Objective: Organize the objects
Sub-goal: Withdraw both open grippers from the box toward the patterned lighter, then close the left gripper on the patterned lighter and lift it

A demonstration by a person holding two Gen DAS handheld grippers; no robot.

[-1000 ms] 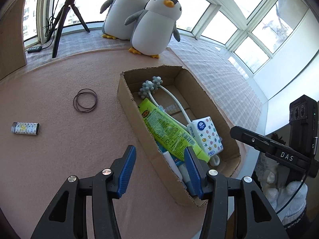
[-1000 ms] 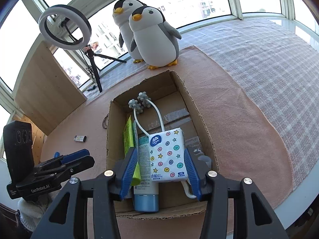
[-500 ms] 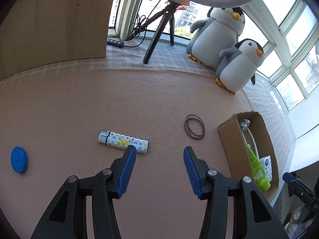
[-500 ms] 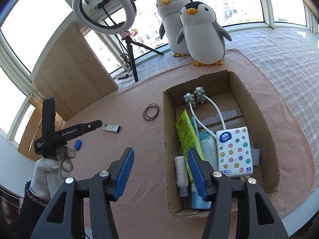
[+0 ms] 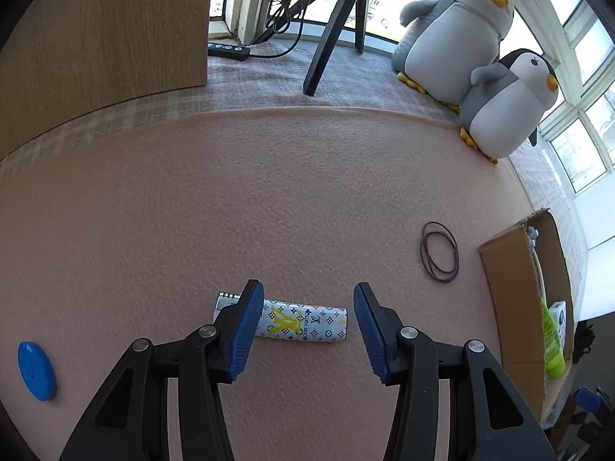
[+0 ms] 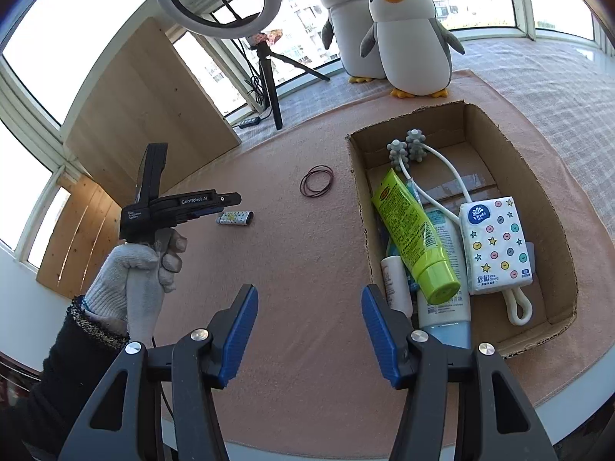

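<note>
Half a second ago my left tool (image 5: 303,330) was farther from the patterned lighter (image 5: 298,322); now it is closer, and the lighter lies flat on the pink desk (image 5: 269,199) between its wide-open blue fingers (image 5: 248,330), not gripped. To the right of the lighter lie the rubber bands (image 5: 440,251), and a blue disc (image 5: 36,370) sits far left. My right tool (image 6: 307,340) has pulled back from the cardboard box (image 6: 557,230), fingers wide and holding nothing. Inside the box lie a green tube (image 6: 413,234), a tissue pack (image 6: 496,244) and a white massager (image 6: 407,150). Two penguin toys (image 6: 407,38) stand at the far end.
</note>
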